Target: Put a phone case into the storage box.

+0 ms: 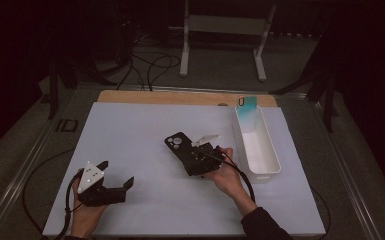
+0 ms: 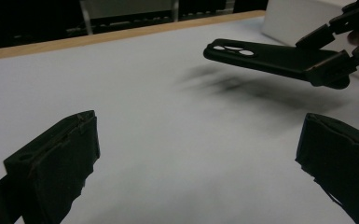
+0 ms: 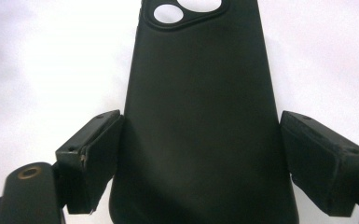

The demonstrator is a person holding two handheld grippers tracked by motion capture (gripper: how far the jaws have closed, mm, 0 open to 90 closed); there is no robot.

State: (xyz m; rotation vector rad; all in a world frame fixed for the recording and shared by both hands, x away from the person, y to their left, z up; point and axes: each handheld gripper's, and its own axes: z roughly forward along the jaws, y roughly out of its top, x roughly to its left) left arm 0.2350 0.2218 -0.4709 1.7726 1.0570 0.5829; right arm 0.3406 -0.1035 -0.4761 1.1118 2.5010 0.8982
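A black phone case with round camera holes hangs above the white table, held across its width by my right gripper. In the right gripper view both pads press on the long edges of the phone case. In the left gripper view the phone case floats level over its shadow, the right gripper clamping its near end. My left gripper rests near the table's front left, its jaws wide apart with bare table between them.
A long white bin stands at the table's right side, just beyond the right hand. A teal phone case leans upright at the bin's far end. A wooden strip edges the far side. Cables trail from both grippers.
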